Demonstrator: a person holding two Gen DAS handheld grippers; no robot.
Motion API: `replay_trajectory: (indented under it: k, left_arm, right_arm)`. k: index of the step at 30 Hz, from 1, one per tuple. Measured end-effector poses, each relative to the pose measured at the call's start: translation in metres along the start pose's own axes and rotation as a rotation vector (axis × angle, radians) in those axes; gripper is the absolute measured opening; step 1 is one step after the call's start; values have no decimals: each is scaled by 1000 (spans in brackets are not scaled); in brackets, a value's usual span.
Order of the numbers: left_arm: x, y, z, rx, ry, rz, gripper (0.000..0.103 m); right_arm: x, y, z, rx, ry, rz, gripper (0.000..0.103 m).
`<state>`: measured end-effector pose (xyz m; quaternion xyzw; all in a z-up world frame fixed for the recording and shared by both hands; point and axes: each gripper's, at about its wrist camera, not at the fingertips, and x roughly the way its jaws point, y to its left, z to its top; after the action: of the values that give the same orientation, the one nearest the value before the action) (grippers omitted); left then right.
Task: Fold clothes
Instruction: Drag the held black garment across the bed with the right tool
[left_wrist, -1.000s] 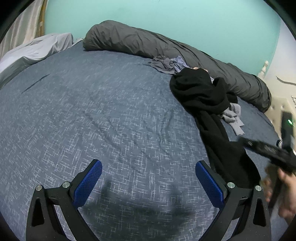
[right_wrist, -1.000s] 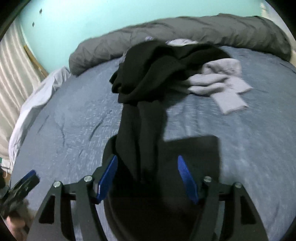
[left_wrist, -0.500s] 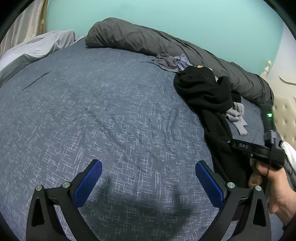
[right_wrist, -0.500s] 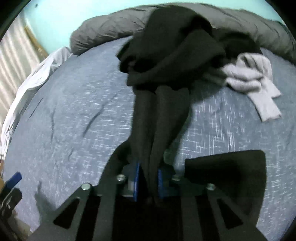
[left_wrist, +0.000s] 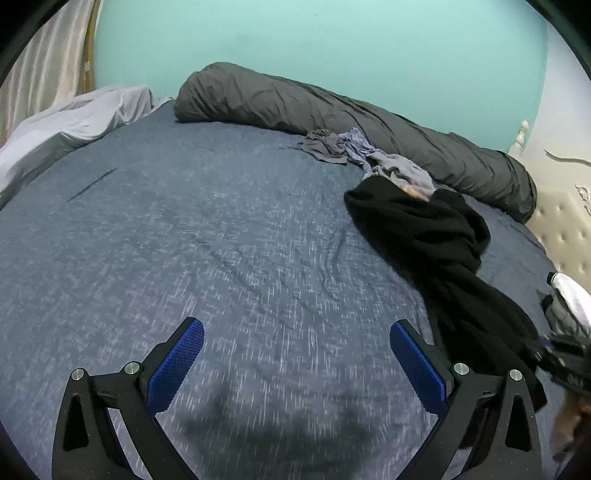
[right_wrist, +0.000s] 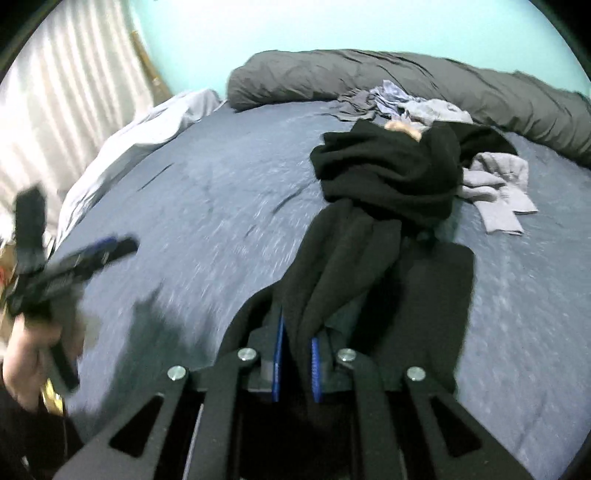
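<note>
The right gripper (right_wrist: 295, 360) has just clamped onto the black garment (right_wrist: 384, 177), dragging it from the pile across the bed (left_wrist: 221, 229); left gripper (left_wrist: 295, 354) spread empty, nothing folded yet.

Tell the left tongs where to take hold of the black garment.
Grip the black garment at its bunched far end, coming in from the bare bed side. The right tongs already pinch the near end, so a far grip would stretch it flat.
</note>
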<state>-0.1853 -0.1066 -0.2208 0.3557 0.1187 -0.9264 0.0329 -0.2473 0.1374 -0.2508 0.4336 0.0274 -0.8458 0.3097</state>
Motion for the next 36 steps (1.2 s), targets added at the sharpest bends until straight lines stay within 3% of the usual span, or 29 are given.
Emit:
replay_trajectory:
  k: [3, 10, 19, 27, 28, 30, 32, 36]
  left_arm:
    - [-19, -4, -9, -10, 2, -13, 103]
    - [-56, -17, -31, -29, 4, -35, 103]
    - [-55, -17, -66, -41, 57, -40, 103]
    - [-40, -8, -78, -17, 85, -20, 103]
    - [-38, -7, -78, -18, 82, -15, 103]
    - [-35, -3, -77, -24, 83, -9, 103]
    - [-33, 1, -77, -32, 85, -6, 103]
    - [-28, 7, -77, -32, 85, 6, 103]
  right_arm:
    - [-33, 0, -30, -25, 10, -4, 11]
    - [-65, -6, -94, -29, 97, -83, 11]
    - [-86, -59, -138, 130, 200, -242, 12]
    - [-107, -66, -104, 231, 54, -242, 24]
    - [-108, -66, -97, 233, 32, -252, 31]
    - [-107, -68, -84, 247, -2, -250, 35]
    - [-103, -71, -70, 267, -22, -240, 49]
    - [-87, -77, -45, 312, -54, -227, 61]
